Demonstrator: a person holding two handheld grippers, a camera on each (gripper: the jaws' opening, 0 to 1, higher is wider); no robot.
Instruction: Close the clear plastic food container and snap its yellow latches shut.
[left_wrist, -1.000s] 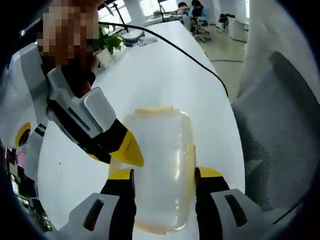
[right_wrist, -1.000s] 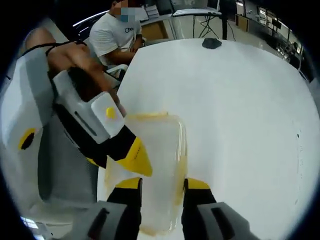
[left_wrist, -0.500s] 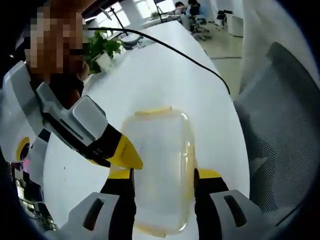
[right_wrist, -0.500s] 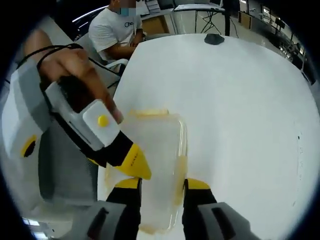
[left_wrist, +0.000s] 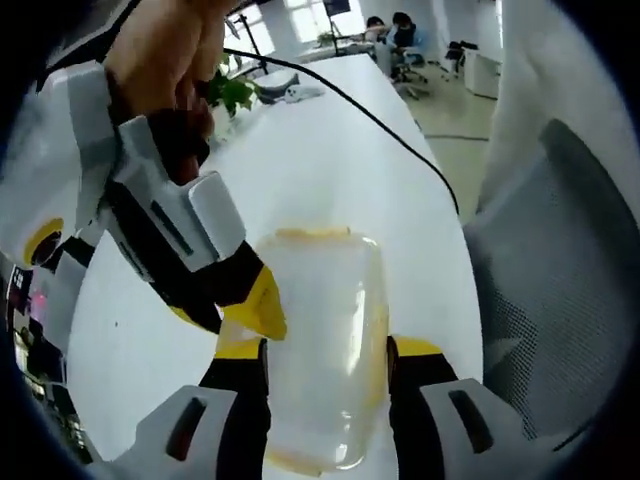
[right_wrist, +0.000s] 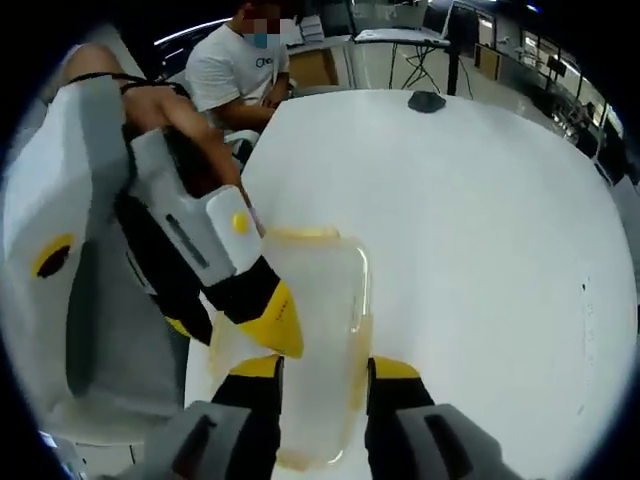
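Container (left_wrist: 325, 340) sits lid-on near the white table's (left_wrist: 330, 160) edge, yellow latches around its rim. Left gripper (left_wrist: 325, 355) has its jaws spread wide, straddling it; right gripper (right_wrist: 320, 370) does likewise, each one's yellow tip touching the lid's side in the other's view.

Container (left_wrist: 322, 350) on table (left_wrist: 330, 150), between left gripper (left_wrist: 328, 362) jaws, right gripper (left_wrist: 262, 305) tip apparently touching its left edge, plant (left_wrist: 228, 92) far, chair (left_wrist: 560, 290) right.

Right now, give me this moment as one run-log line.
container: lid on, on white table | left claw: straddling container | right claw: straddling container | latches: state unclear
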